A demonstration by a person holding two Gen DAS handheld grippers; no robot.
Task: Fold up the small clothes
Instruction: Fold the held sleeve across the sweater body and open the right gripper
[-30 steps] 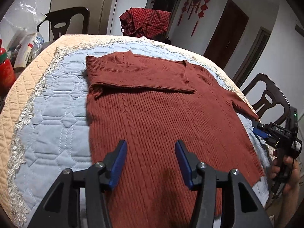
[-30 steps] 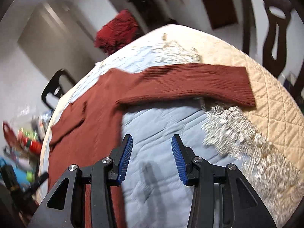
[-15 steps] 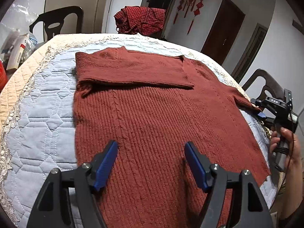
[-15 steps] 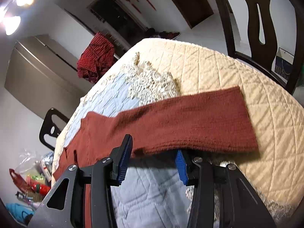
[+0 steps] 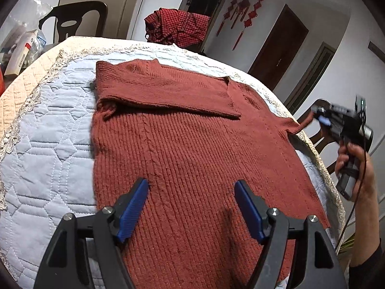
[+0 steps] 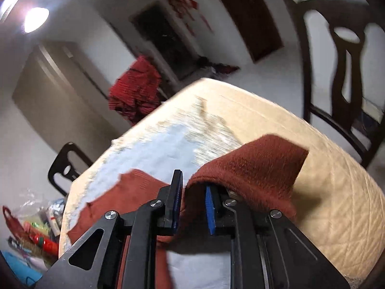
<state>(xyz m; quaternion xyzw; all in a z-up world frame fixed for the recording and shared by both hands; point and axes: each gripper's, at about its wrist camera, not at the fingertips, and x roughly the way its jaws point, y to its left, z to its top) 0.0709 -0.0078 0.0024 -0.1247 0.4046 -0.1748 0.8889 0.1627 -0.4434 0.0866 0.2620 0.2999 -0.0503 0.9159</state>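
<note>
A rust-red knitted sweater (image 5: 192,149) lies flat on the quilted round table (image 5: 48,149). Its left sleeve (image 5: 163,89) is folded across the chest. My left gripper (image 5: 191,207) is open and empty, hovering over the sweater's lower body. My right gripper (image 6: 192,207) has its jaws closed on the right sleeve (image 6: 252,168), near the cuff, and lifts it off the table. In the left wrist view the right gripper (image 5: 322,120) shows at the table's right edge with the sleeve (image 5: 305,122) stretched toward it.
A dark chair (image 5: 72,21) stands behind the table, another (image 6: 341,72) at the right edge. A red checked garment (image 5: 178,29) hangs on a far chair. Bottles and bags (image 6: 41,228) lie at the left side. The table edge (image 6: 349,192) is close to my right gripper.
My right gripper moved onto the right sleeve, closed on it and raised it. My left gripper opened wider and stayed over the sweater's lower body.
</note>
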